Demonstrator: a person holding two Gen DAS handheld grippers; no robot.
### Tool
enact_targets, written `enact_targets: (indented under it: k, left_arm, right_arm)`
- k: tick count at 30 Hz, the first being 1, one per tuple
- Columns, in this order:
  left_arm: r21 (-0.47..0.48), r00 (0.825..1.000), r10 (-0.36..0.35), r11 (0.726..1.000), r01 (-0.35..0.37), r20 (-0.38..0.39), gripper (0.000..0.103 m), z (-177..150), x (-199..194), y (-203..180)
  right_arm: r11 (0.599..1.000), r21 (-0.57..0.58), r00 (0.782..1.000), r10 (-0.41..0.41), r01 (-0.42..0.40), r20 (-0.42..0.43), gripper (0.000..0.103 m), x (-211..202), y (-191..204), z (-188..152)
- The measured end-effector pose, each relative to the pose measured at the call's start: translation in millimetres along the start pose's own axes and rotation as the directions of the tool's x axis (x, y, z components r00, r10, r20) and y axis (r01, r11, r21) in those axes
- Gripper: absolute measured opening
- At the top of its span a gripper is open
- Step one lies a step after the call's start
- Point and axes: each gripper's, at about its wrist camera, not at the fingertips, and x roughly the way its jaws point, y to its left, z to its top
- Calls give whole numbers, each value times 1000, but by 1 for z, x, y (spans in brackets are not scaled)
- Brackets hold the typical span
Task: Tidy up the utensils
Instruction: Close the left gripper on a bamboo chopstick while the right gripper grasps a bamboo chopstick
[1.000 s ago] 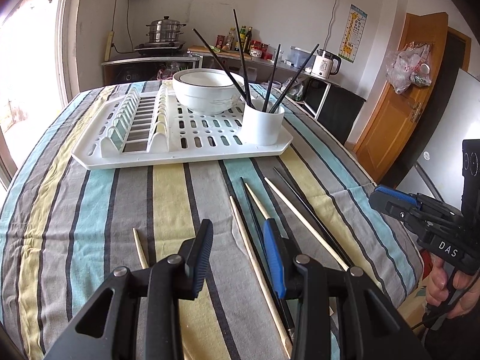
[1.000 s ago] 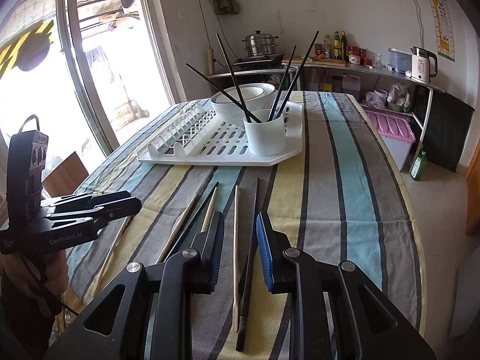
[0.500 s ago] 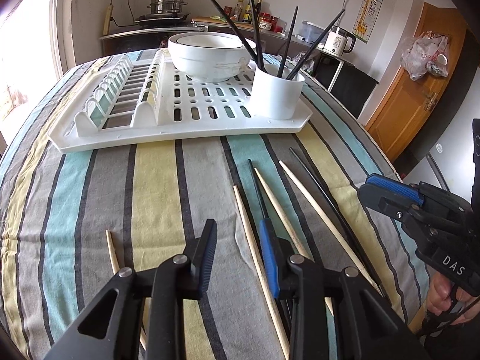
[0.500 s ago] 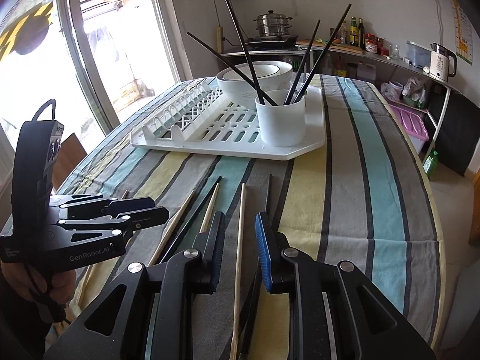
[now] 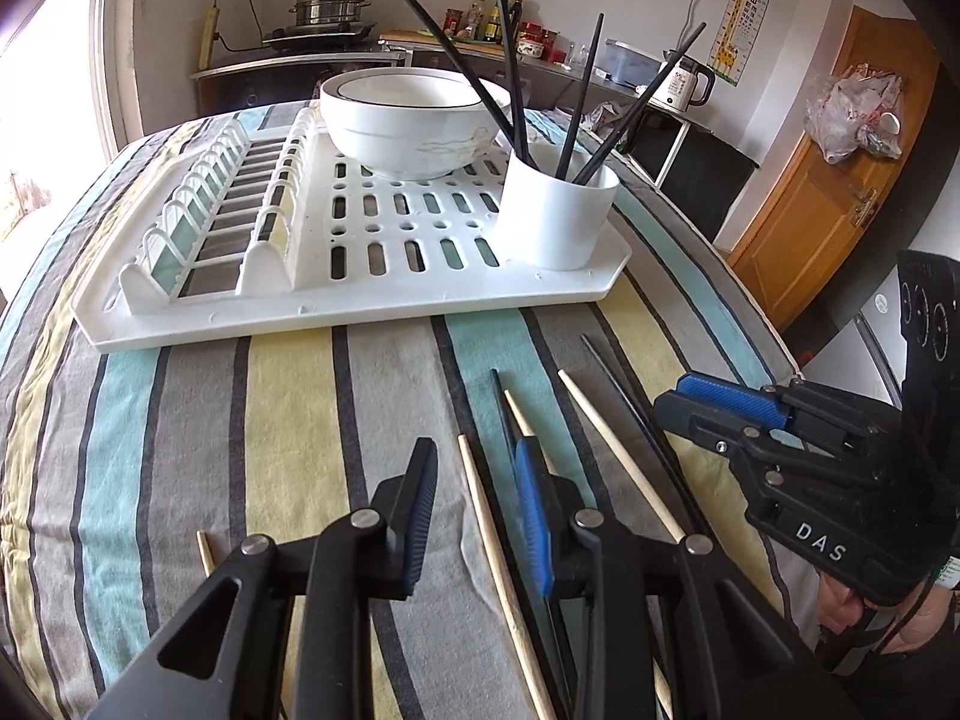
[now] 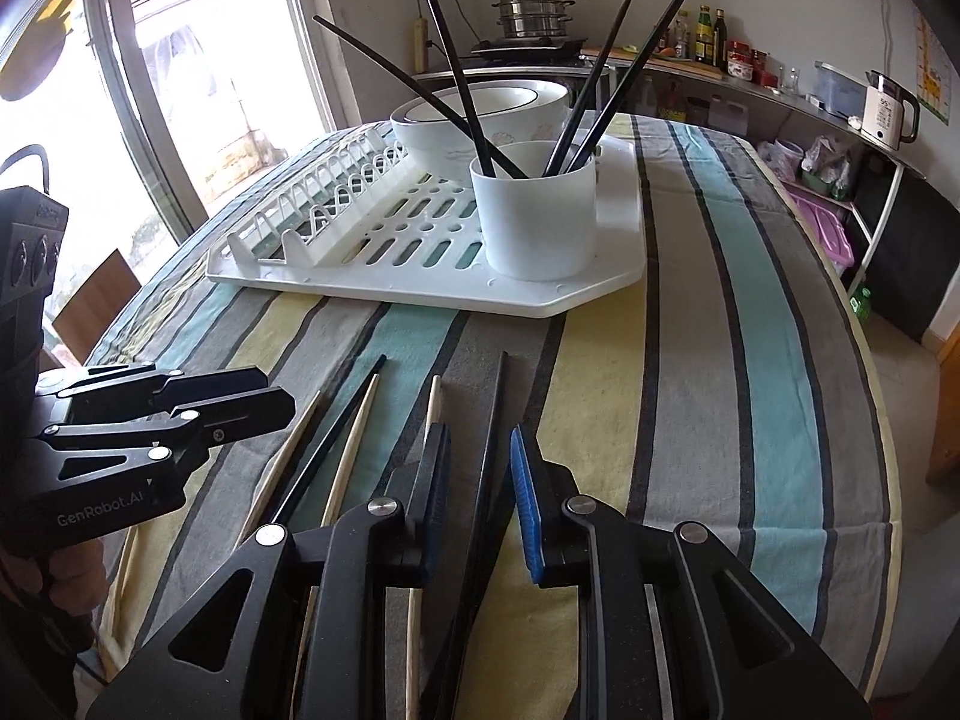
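Observation:
Several loose chopsticks, wooden and black, lie on the striped tablecloth near the front edge. My left gripper [image 5: 477,468] is open and low over a wooden chopstick [image 5: 489,534] that runs between its jaws. My right gripper [image 6: 480,456] is open with a black chopstick [image 6: 489,450] running between its jaws. A white cup [image 5: 555,204] holding several black chopsticks [image 5: 579,102] stands on the white drying rack [image 5: 360,300]. The cup also shows in the right wrist view [image 6: 537,210]. Each gripper shows in the other's view, the right [image 5: 690,405] and the left [image 6: 264,396].
A white bowl [image 5: 408,120] sits on the rack behind the cup. One wooden chopstick [image 5: 205,552] lies apart at the left. The table's right edge [image 6: 870,360] drops off to the floor. A kitchen counter with a pot and kettle stands behind the table.
Both grippers have moved forward and lower towards the chopsticks. The rack and cup loom larger. Both stay open.

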Motion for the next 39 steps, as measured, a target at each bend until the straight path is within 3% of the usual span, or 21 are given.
enact_targets:
  k: [5,15,26,33,39]
  left_arm:
    - [14,1000,-5,1000,5,-31,28,8,11,-1]
    - [-11,997,25,1000,-26,-68,25,-16,9,6]
    - [24,997,55,998,-54,-63,21,-18,11,-1]
    - [64,996,54,997,-50,-65,7,-19,12,-9]
    - [88,996,51,995,-45,-70,5,-17,12,-12]
  right_arm:
    - [1000,-5,1000,1,-1,-26,19,10,1,1]
    - [999,-38,999,37,-37,-12,18,0,14,0]
    - [995,-98,996,24,-32,-82,17,28,26,2]
    - [988,-155,994,-30,14,-103,5,31,32,6]
    - [990,-142,995,-7,-7,-95,5,28,32,7]
